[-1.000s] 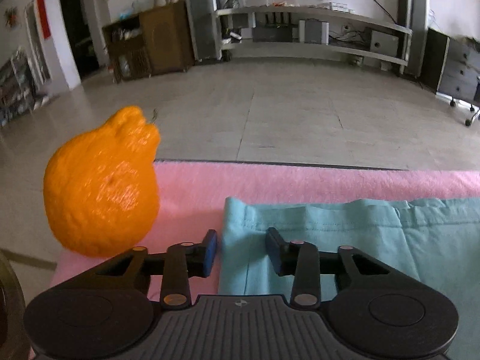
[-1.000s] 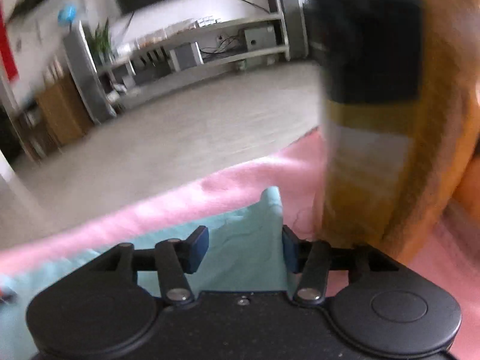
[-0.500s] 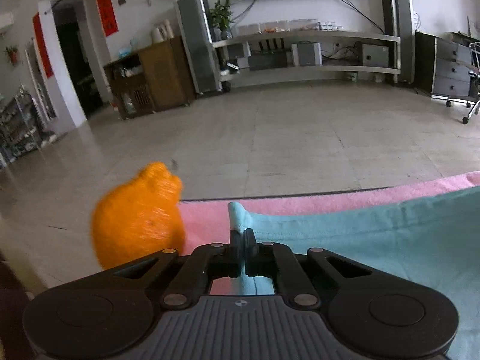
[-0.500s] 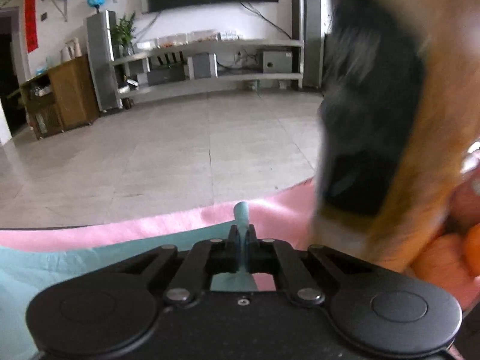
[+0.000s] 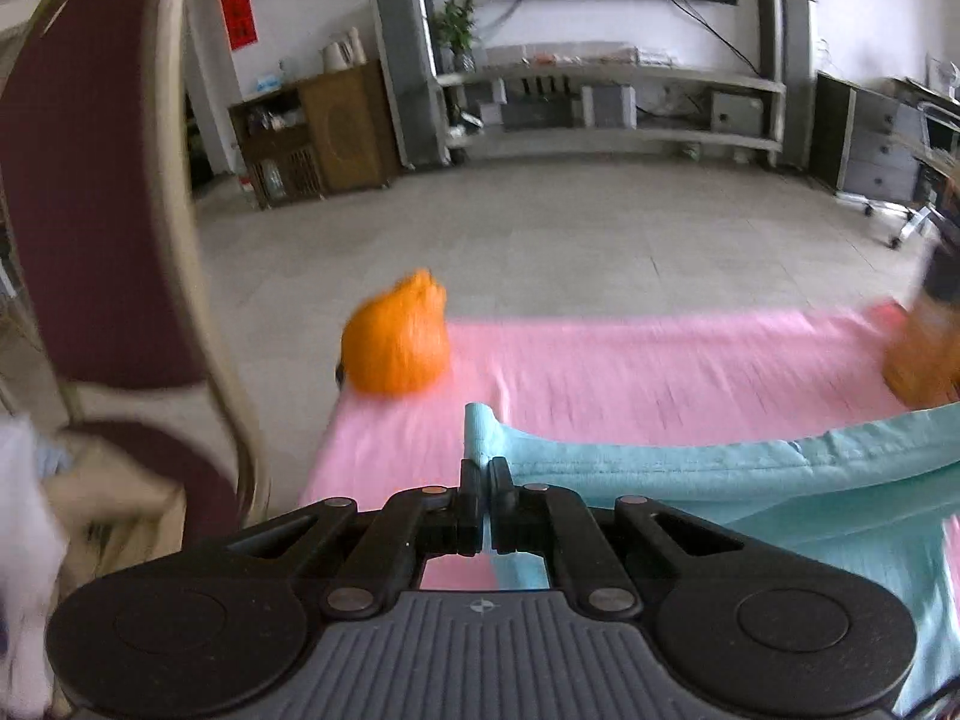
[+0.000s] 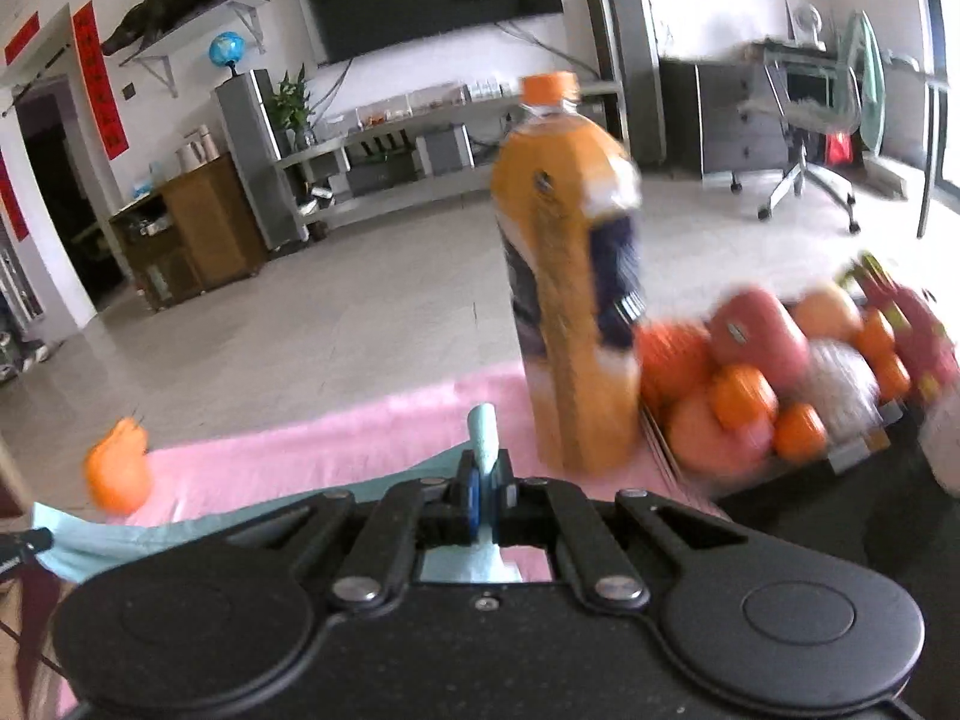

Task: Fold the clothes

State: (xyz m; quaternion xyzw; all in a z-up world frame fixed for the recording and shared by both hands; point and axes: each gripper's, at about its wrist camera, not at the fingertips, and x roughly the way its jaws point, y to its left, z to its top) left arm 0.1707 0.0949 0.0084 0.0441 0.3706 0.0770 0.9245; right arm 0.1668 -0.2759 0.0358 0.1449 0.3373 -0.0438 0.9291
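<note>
Two matte black claws: left claw (image 5: 486,483) with ribbed grey housing and a small cross mark, right claw (image 6: 487,489) plain black (blue pad visible). Round pivot discs, silver rivets on linkage bars.

Soft daylight, strong fisheye curvature, motion blur throughout both views.
</note>
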